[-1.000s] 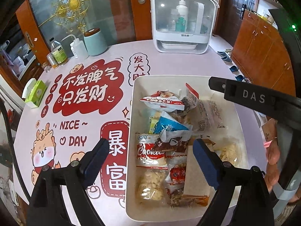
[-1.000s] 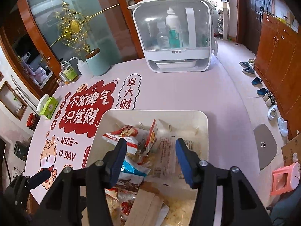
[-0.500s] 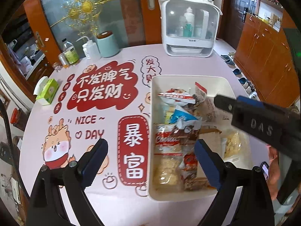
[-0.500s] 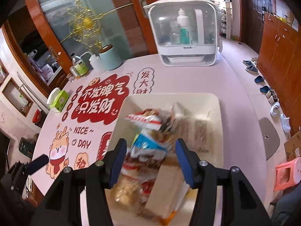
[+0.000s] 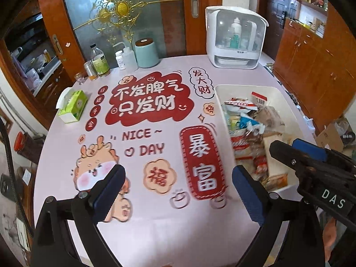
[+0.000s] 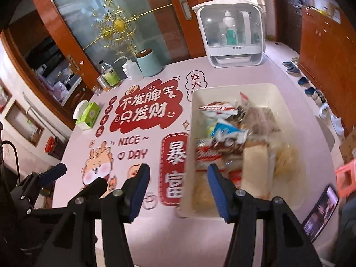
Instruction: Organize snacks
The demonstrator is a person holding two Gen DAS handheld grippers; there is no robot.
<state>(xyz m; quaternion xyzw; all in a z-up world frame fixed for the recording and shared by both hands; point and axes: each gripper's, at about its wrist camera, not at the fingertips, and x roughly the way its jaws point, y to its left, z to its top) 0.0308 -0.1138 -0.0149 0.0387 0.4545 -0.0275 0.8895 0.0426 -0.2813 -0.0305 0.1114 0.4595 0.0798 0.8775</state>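
Note:
A white bin [image 5: 245,87] full of several wrapped snacks stands on the right of the pink table. On top lie a red-and-white packet [image 5: 240,103] and a blue packet [image 5: 249,120]. My left gripper [image 5: 178,187] hovers over the printed cloth left of the bin; its jaws are opening and nothing is between them. In the right wrist view the bin [image 6: 233,86] is blurred. My right gripper [image 6: 178,175] hangs over its near left corner, partly open and holding nothing. The left gripper [image 6: 80,175] shows at the lower left.
A white clear-front organiser [image 5: 235,42] stands at the table's far edge. A teal canister [image 5: 146,53], bottles [image 5: 100,62] and a green tissue box [image 5: 73,105] line the far left. A phone [image 6: 320,211] lies near the right edge. A pink stool [image 6: 347,175] stands on the floor.
Both grippers have drawn back and left from above the bin, so more of the table shows. The bin now sits to the right. The left jaws have widened slightly.

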